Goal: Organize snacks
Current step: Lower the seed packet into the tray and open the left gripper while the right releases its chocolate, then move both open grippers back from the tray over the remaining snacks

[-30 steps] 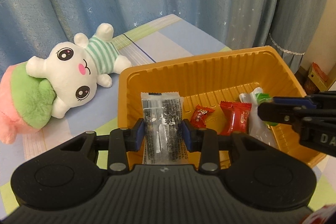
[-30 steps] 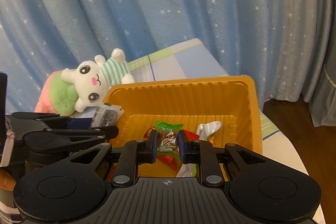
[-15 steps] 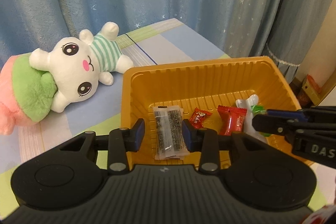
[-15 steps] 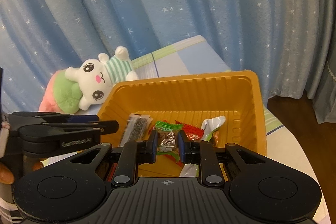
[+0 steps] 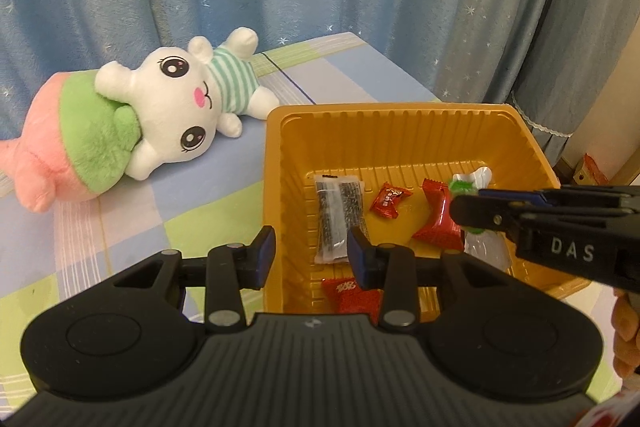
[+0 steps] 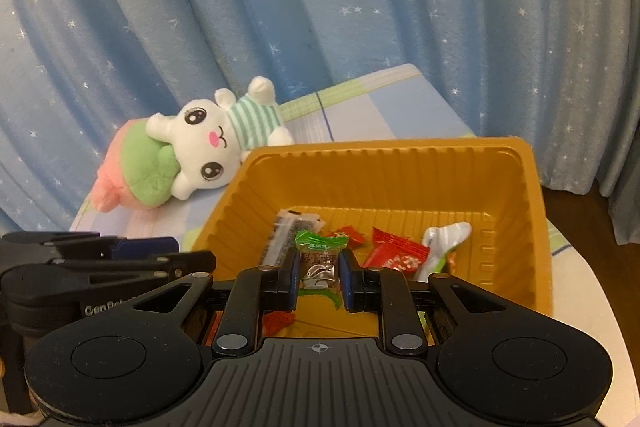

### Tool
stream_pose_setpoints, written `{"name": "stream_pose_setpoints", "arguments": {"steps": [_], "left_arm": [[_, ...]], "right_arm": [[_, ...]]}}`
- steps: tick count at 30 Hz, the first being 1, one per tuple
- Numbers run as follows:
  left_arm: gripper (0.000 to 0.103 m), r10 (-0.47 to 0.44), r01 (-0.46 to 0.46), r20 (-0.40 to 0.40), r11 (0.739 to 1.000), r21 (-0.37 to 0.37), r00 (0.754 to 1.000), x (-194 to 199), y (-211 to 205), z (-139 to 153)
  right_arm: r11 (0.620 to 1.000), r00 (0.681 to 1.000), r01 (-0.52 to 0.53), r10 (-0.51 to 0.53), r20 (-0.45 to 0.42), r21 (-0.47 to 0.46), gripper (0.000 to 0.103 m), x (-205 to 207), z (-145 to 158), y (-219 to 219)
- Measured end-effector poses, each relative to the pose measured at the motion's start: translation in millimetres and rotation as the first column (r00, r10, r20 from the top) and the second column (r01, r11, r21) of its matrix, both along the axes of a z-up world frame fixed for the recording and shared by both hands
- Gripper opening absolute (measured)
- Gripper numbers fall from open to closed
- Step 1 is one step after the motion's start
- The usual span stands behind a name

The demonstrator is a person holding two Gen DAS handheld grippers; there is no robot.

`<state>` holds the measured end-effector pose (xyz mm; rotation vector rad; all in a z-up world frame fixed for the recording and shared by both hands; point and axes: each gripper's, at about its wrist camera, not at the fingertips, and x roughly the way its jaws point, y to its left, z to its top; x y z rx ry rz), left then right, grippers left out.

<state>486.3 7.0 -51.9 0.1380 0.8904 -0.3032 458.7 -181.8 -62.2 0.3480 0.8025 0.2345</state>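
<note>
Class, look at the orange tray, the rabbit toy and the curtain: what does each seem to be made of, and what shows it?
Orange tray: thin moulded plastic, it seems; ribbed walls, slight sheen.
Rabbit toy: soft plush fabric; fuzzy surface, stitched face, striped knit-looking shirt.
Curtain: woven cloth, matt blue with small pale stars; it hangs in soft folds.

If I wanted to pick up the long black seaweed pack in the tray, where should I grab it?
Grab the seaweed pack across its narrow width, near the middle, coming straight down from above. It lies flat on the floor of the orange tray, close to the left wall, so a sideways reach would likely bump that wall. Its long sides look clear of the red candy beside it.
</note>
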Motion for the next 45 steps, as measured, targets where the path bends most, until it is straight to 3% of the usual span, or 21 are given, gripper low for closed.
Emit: {"name": "stream_pose_setpoints", "arguments": {"steps": [3, 4, 5, 7, 12, 14, 20, 32, 45], "left_arm": [[0.04, 0.01, -0.01, 0.005, 1.0, -0.001, 1.0, -4.1, 4.2, 3.1], [0.041, 0.012, -0.012, 0.007, 1.0, -0.002, 1.0, -5.4, 5.5, 4.5], [0.042, 0.013, -0.013, 0.008, 1.0, -0.004, 1.0, -6.9, 6.7, 5.6], [0.044, 0.018, -0.018, 0.011, 1.0, -0.005, 1.0, -10.3, 9.1, 8.2], [0.05, 0.027, -0.027, 0.019, 0.999, -0.02, 0.999, -22.3, 15.2, 15.4], [0.059, 0.035, -0.035, 0.02, 0.999, -0.031, 0.999, -29.2, 19.1, 18.5], [0.07, 0.074, -0.073, 0.01, 0.995, -0.069, 0.997, -54.9, 33.7, 26.1], [0.073, 0.148, -0.148, -0.014, 0.987, -0.065, 0.989, -123.4, 52.2, 30.6], [0.077, 0.185, -0.189, -0.051, 0.977, -0.097, 0.981, -205.8, 64.4, 26.5]], "right_arm": [[1.0, 1.0, -0.002, 0.002, 0.012, 0.014, 0.022, 1.6, 3.5, 3.4], [1.0, 1.0, -0.004, 0.004, 0.015, 0.014, 0.027, 2.1, 4.9, 5.1], [1.0, 1.0, -0.003, 0.003, 0.02, 0.01, 0.033, 1.9, 6.5, 6.5], [1.0, 0.999, 0.011, -0.012, 0.042, 0.018, 0.062, -1.4, 10.0, 7.2], [0.999, 0.998, 0.035, -0.037, 0.053, 0.036, 0.064, -10.2, 17.9, 2.6], [0.998, 0.997, 0.052, -0.054, 0.046, 0.047, 0.066, -15.8, 19.5, -2.9], [0.993, 0.994, 0.106, -0.108, 0.022, 0.06, 0.077, -45.1, 19.8, -23.5], [0.987, 0.99, 0.141, -0.138, -0.04, 0.082, 0.079, -124.5, 18.3, -43.2], [0.997, 0.995, 0.051, -0.045, -0.093, 0.063, 0.079, -197.2, 20.5, -28.1]]}}
